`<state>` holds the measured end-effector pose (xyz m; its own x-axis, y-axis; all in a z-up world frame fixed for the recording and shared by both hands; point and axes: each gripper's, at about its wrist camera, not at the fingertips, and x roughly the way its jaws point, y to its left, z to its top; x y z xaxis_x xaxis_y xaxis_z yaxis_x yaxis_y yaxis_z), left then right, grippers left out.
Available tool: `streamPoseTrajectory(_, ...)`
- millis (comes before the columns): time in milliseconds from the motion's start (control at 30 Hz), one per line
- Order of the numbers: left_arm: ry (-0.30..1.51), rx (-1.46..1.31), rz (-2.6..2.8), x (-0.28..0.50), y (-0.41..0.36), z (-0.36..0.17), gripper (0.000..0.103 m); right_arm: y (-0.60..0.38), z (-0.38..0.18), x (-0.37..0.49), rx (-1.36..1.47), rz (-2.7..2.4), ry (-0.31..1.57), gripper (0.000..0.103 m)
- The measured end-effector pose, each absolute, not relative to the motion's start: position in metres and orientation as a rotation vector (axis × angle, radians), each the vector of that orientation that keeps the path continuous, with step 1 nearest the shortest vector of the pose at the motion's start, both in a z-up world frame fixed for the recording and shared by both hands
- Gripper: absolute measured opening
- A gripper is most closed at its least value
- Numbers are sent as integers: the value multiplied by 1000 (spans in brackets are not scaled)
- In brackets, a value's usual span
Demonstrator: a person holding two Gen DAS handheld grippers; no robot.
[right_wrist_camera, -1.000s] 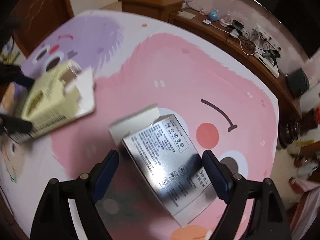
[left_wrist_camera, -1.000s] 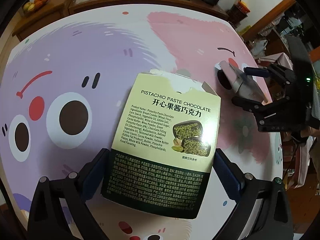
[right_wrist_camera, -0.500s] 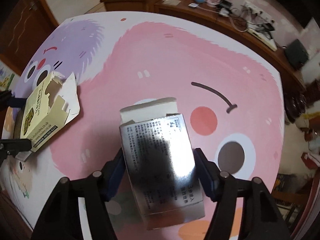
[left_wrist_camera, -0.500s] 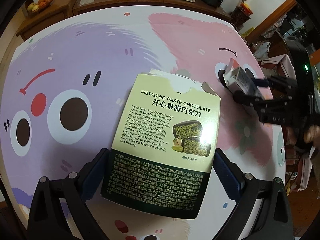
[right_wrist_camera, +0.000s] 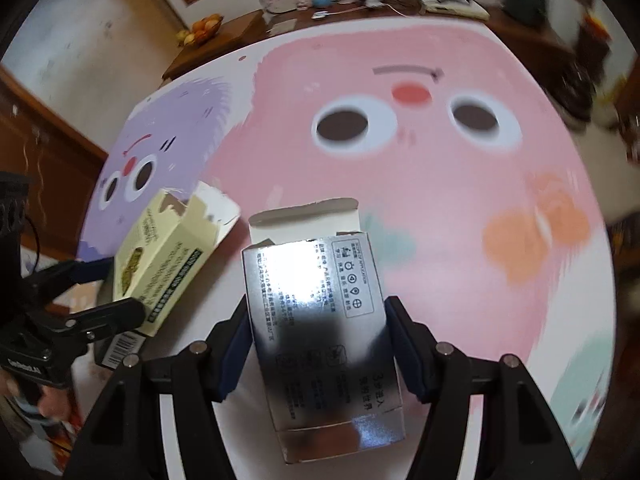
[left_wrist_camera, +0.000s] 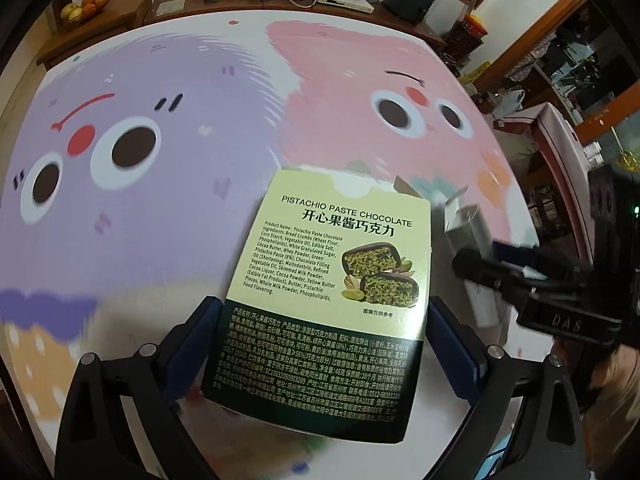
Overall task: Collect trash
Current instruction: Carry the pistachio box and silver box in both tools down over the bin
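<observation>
Left gripper (left_wrist_camera: 326,344): clamped on the cream-and-dark-green cardboard pistachio chocolate box (left_wrist_camera: 332,276); blue pads pressed on both long sides near its dark lower end
Right gripper (right_wrist_camera: 318,344): closed on the shiny silver cardboard carton (right_wrist_camera: 320,320); pads flush against both side walls; top flap standing open
Place of the trash: both boxes carried clear above the cartoon-printed pink-and-purple tabletop (left_wrist_camera: 168,208), over its near edge; side by side, just apart
Risk, collision: torn white flap of the chocolate box close to the silver carton; a bump between the two likely to twist one out of its pads
Risk, crushing: both boxes apparently empty and thin-walled; more squeeze likely to cave the sides and loosen the hold
Risk, slip: glossy foil surface of the carton offering poor friction; grip set low on the chocolate box, leaving the long upper part free to lever downward on a quick swing
Risk, drop zone: no bin visible in either view; a release here likely to land trash back on the tabletop or past its edge onto the floor
</observation>
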<state>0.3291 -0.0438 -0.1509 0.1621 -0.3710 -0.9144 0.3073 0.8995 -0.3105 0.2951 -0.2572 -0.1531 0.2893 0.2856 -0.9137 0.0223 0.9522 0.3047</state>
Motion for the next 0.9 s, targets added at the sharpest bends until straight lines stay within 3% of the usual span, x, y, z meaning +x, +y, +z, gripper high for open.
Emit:
streamPoseTrajectory(533,1262,-146,-399,106,-70,-117,97,-276,-151,84,655,212,1204,63)
streamPoseTrajectory(900,1362,-134,-448,-28,-74,-117,97,-288,-171,-50,842,227,1282,63)
